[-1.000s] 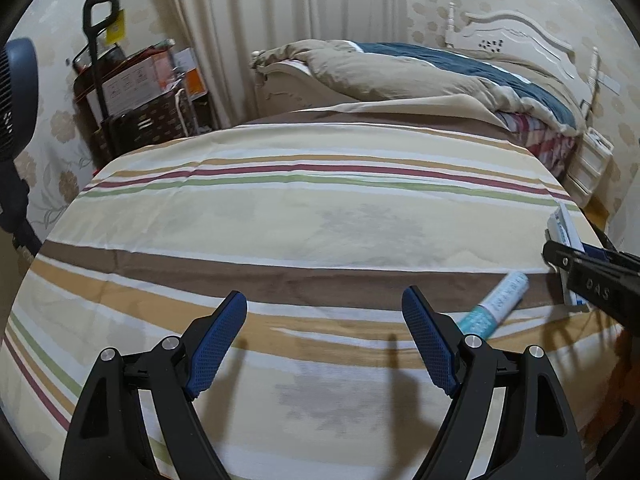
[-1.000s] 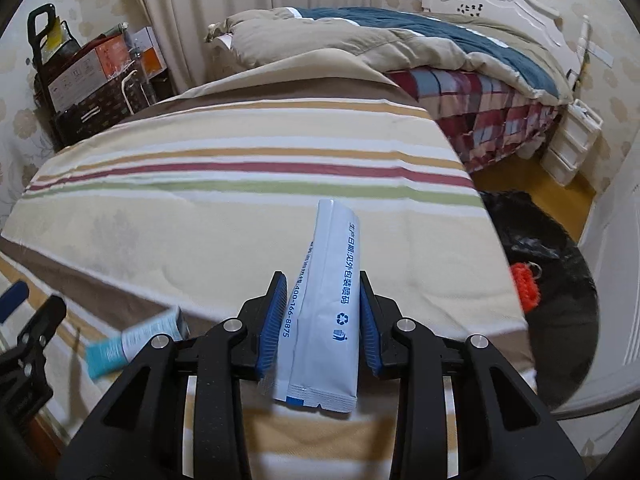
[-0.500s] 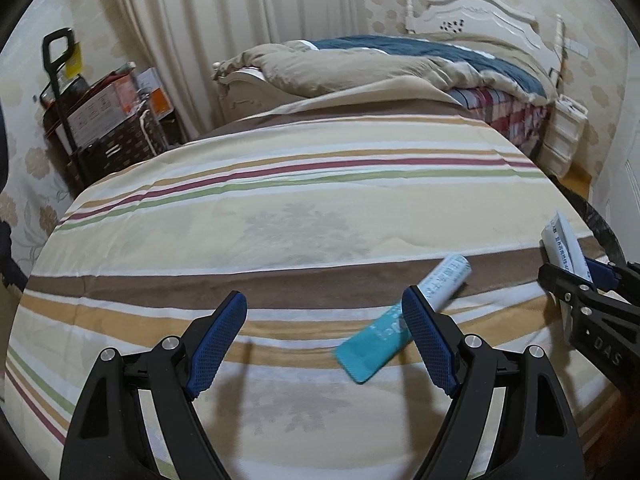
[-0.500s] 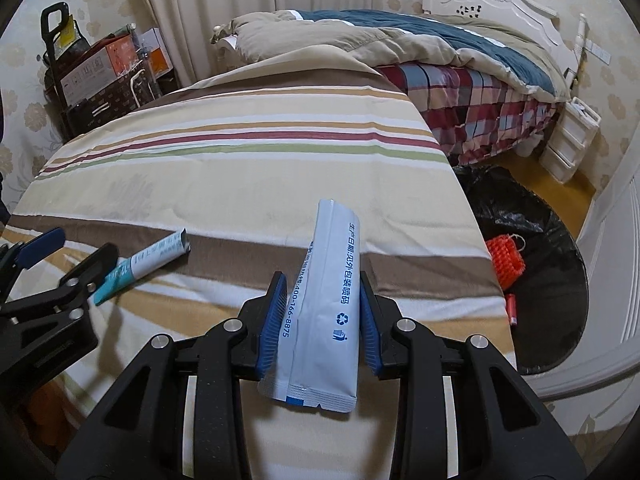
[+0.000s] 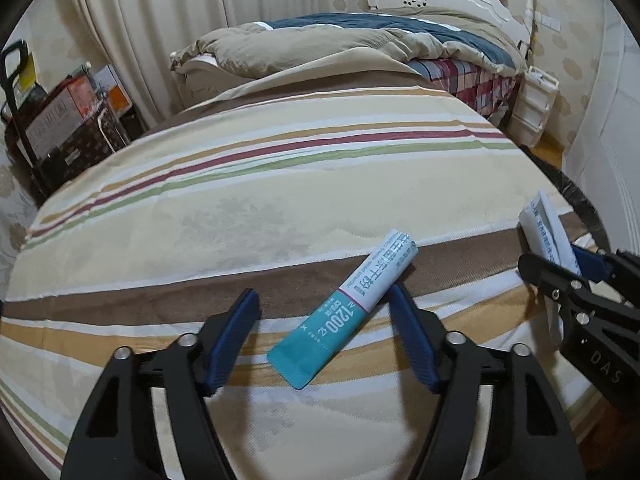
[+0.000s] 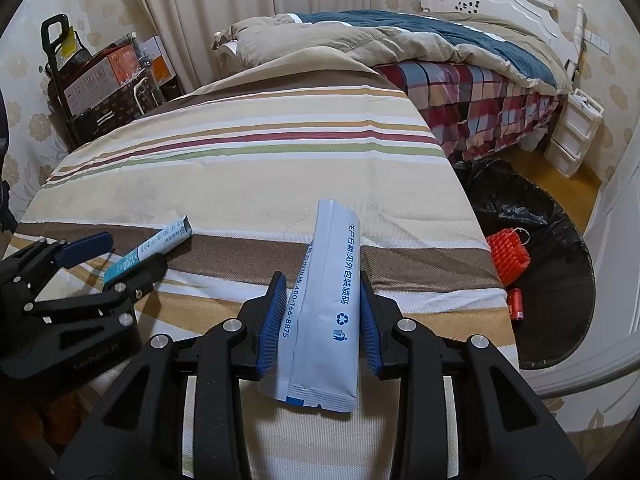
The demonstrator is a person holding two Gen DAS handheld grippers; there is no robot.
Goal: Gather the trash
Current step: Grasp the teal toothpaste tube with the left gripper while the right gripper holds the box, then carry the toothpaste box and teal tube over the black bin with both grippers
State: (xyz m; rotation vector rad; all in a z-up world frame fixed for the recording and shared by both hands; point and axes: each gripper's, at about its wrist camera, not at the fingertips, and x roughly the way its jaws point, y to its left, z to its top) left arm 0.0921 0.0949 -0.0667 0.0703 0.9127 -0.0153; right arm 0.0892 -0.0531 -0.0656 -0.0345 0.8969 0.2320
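Note:
A teal and white packet lies on the striped bedspread. My left gripper is open, its blue pads on either side of the packet's near half. The packet and the left gripper also show in the right wrist view. My right gripper is shut on a white pouch with blue print and holds it above the bed's near right corner. That pouch shows at the right in the left wrist view.
A black trash bag lies open on the floor right of the bed, with a red-orange item inside. A second bed with a rumpled duvet stands behind. Boxes and a cart stand at the left wall. White drawers stand far right.
My left gripper has moved right and forward so the teal packet now sits between its open pads. My right gripper has shifted right toward the trash bag, still holding the white pouch.

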